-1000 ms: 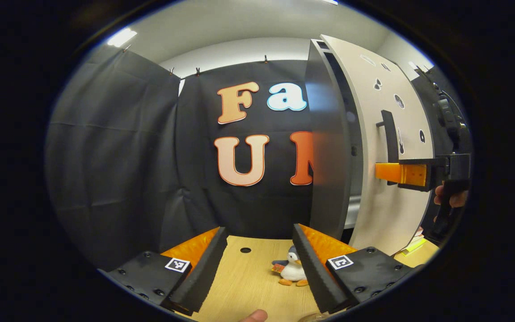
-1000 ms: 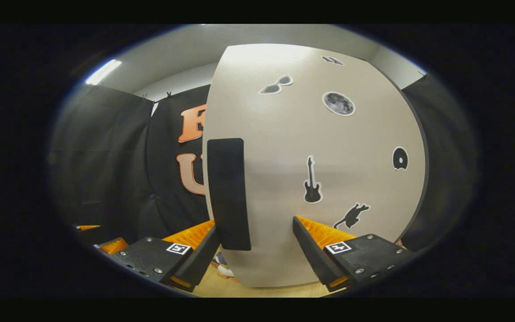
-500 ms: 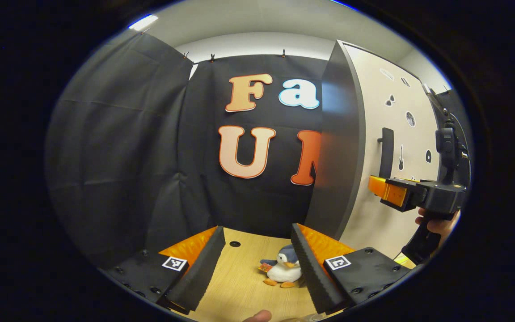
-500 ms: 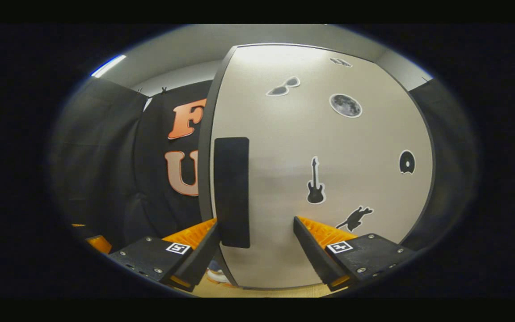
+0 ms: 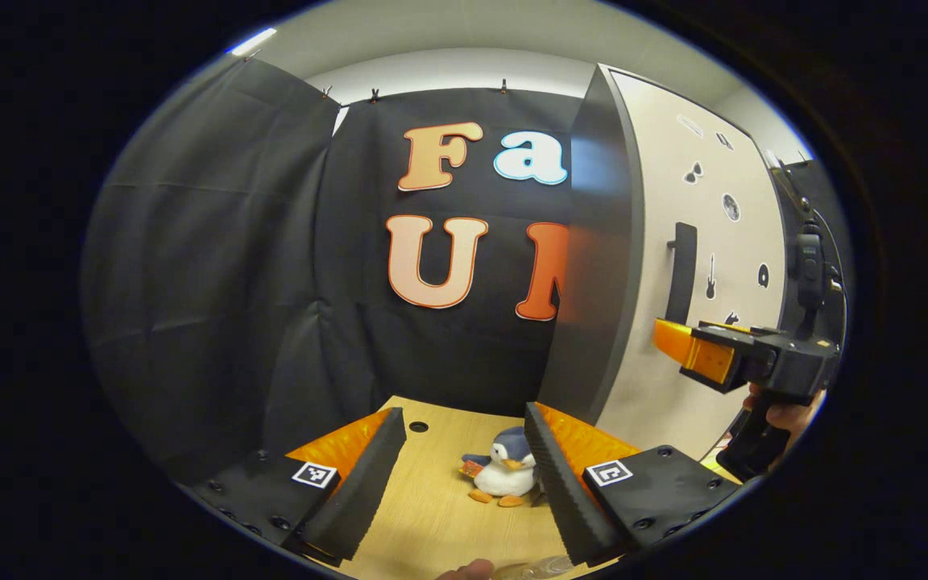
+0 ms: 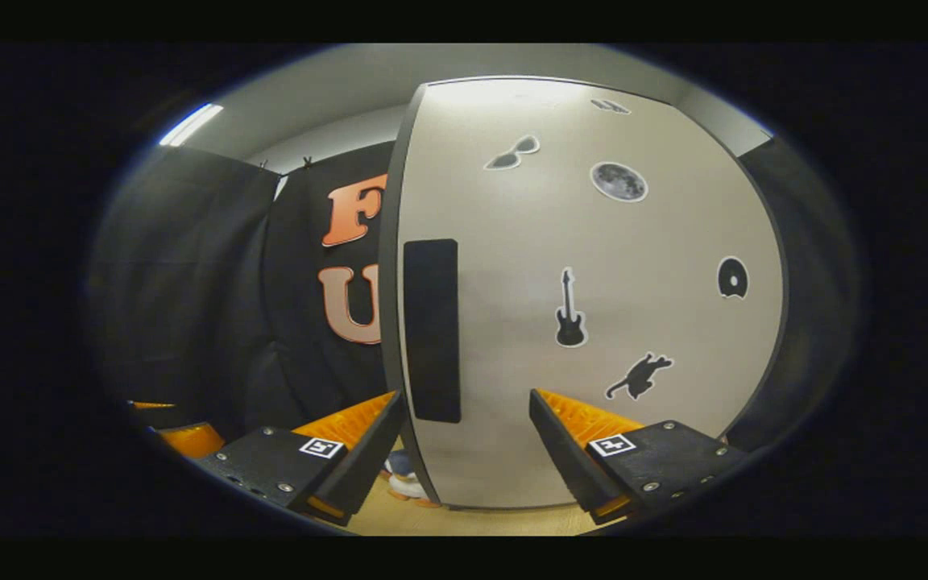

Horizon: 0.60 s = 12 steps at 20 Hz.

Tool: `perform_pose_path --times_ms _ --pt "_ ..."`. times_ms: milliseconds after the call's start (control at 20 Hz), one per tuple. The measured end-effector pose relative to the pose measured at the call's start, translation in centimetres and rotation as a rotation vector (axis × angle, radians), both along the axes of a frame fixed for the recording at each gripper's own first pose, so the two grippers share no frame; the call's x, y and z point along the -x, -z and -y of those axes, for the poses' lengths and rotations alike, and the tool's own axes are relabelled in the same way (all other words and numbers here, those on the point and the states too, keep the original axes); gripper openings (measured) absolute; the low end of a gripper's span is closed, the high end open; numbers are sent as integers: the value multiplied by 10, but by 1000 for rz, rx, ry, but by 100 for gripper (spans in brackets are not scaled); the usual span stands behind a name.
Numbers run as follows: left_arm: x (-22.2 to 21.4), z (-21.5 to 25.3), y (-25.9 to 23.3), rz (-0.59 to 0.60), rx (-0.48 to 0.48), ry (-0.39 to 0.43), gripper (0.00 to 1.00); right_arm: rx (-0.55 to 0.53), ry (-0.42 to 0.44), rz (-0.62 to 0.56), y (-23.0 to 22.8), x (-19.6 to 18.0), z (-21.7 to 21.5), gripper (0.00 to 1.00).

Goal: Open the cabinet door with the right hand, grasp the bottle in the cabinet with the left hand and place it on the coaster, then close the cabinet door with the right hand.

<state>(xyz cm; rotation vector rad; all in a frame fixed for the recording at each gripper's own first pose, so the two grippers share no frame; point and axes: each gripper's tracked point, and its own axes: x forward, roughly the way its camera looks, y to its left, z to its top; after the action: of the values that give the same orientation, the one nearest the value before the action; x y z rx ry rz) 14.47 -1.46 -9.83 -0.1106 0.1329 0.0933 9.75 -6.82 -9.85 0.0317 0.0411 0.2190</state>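
The cabinet (image 5: 593,242) stands at the right of the left gripper view with its pale, sticker-covered door (image 6: 593,306) shut flush. A black vertical handle (image 6: 432,330) sits near the door's left edge. My right gripper (image 6: 466,403) is open just in front of the door, the handle's lower end standing above the gap between its fingers and untouched. In the left gripper view that right gripper (image 5: 673,342) hovers below the handle (image 5: 681,274), held by a hand (image 5: 778,415). My left gripper (image 5: 464,420) is open and holds nothing above the table. A sliver of clear glass (image 5: 532,569) shows at the bottom edge.
A plush penguin (image 5: 504,475) lies on the wooden table (image 5: 432,524) just ahead of my left gripper's right finger. A small round hole (image 5: 418,426) is in the tabletop near the black cloth wall. A fingertip (image 5: 464,570) peeks in at the bottom.
The door, ajar a second ago, has swung fully shut. The right gripper has drawn back a little from the door and handle. The left gripper shifted slightly.
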Motion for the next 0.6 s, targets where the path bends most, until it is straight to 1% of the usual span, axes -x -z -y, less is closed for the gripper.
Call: perform_pose_path --times_ms 50,150,300,350,500,600 --pt "6 8 -4 5 -2 9 96 -2 5 -5 0 14 8 95" --pt "18 26 -19 25 -23 34 97 -6 16 -30 -1 44 28 95" --pt "40 57 -38 62 -56 75 96 11 58 -24 -10 92 65 95" --pt "46 68 -42 65 -61 89 94 20 72 -30 -11 107 76 95" --pt "74 96 -48 65 -71 115 94 68 110 -55 -8 146 107 95" --pt "92 108 -52 68 -75 121 99 85 126 -65 -7 169 121 95"
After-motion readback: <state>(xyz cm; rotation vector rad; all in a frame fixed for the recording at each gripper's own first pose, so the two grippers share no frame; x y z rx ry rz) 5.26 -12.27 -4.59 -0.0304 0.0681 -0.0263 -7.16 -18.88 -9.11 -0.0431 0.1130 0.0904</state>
